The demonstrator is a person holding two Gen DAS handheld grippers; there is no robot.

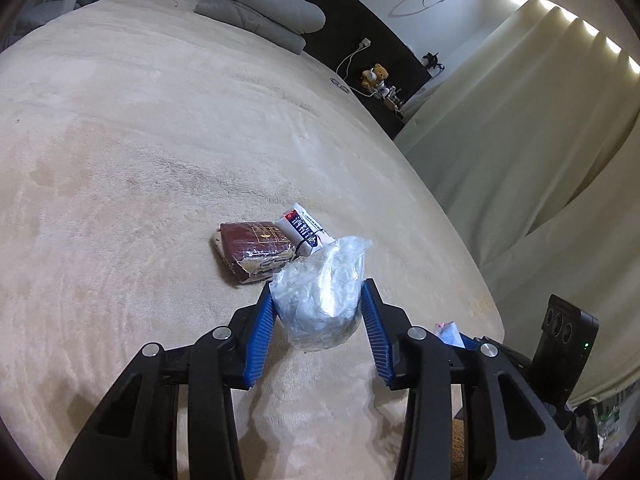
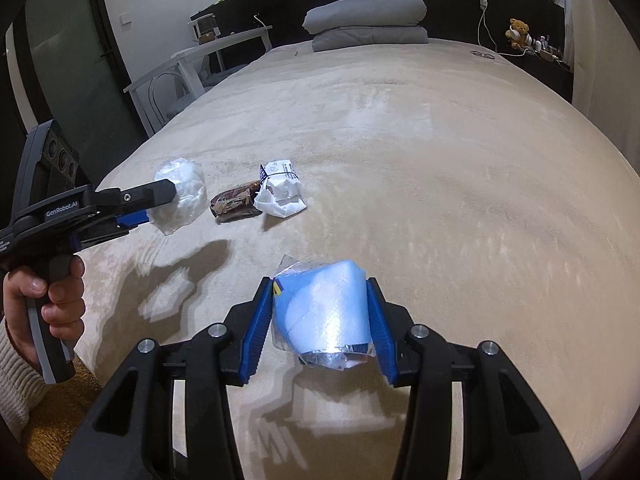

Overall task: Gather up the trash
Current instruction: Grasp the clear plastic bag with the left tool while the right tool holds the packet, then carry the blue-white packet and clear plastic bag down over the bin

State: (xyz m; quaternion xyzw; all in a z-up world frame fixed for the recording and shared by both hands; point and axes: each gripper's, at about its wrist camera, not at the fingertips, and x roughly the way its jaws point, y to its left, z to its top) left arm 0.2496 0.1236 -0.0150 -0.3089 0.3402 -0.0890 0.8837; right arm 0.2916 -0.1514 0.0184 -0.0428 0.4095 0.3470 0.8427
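My left gripper (image 1: 318, 300) is shut on a crumpled clear plastic bag (image 1: 322, 300) and holds it above the beige bed cover (image 1: 140, 160); it also shows in the right wrist view (image 2: 160, 208) with the clear bag (image 2: 182, 196). My right gripper (image 2: 320, 304) is shut on a blue and white plastic packet (image 2: 324, 316), held above the bed. On the bed lie a dark red wrapper (image 1: 256, 250), also in the right wrist view (image 2: 236, 204), and a white printed packet (image 1: 304, 230), also in the right wrist view (image 2: 280, 194).
Folded grey bedding (image 2: 366, 20) lies at the head of the bed. A teddy bear (image 2: 518, 32) sits on the dark side shelf. Cream curtains (image 1: 520, 160) hang to the right of the bed. A white table and chair (image 2: 192, 68) stand to the left.
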